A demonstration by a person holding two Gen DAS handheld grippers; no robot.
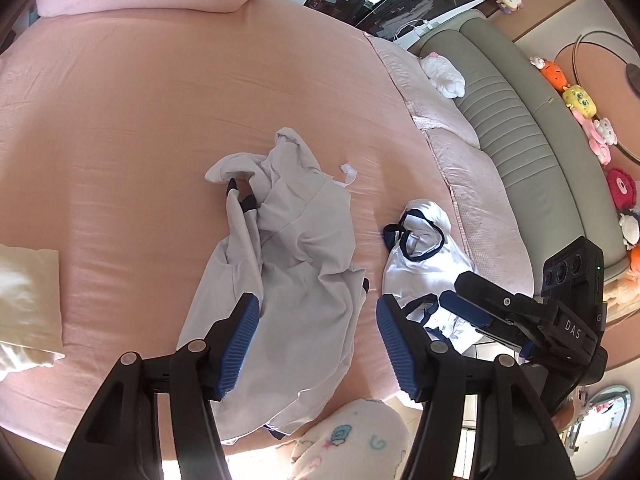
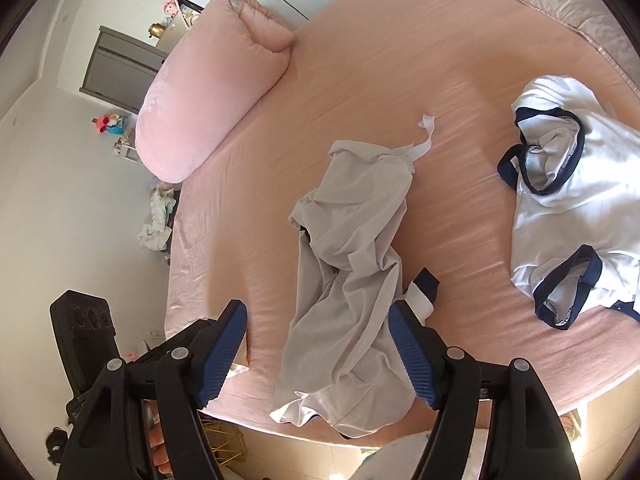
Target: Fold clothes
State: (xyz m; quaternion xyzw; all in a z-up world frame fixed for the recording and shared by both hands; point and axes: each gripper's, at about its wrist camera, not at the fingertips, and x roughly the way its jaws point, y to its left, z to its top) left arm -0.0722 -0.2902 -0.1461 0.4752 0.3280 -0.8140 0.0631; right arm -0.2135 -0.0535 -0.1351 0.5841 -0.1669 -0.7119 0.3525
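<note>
A crumpled light grey garment point(image 1: 292, 256) with a white drawstring lies on the pink bed sheet point(image 1: 140, 120), one end hanging over the near edge; it shows as the grey garment point(image 2: 352, 280) in the right wrist view too. A white top with navy trim point(image 1: 424, 248) lies bunched to its right, also seen as the white top point(image 2: 568, 208). My left gripper point(image 1: 318, 310) hovers open above the grey garment's lower part. My right gripper point(image 2: 318, 322) is open over the same garment near the bed edge, and its black body shows as the right gripper point(image 1: 520, 312) in the left wrist view.
A pink rolled duvet point(image 2: 212, 84) sits at the far side of the bed. A grey padded headboard point(image 1: 516, 120) with plush toys point(image 1: 580, 100) runs along the right. A cream folded cloth point(image 1: 24, 300) lies at the left. A patterned sleeve point(image 1: 352, 440) shows below.
</note>
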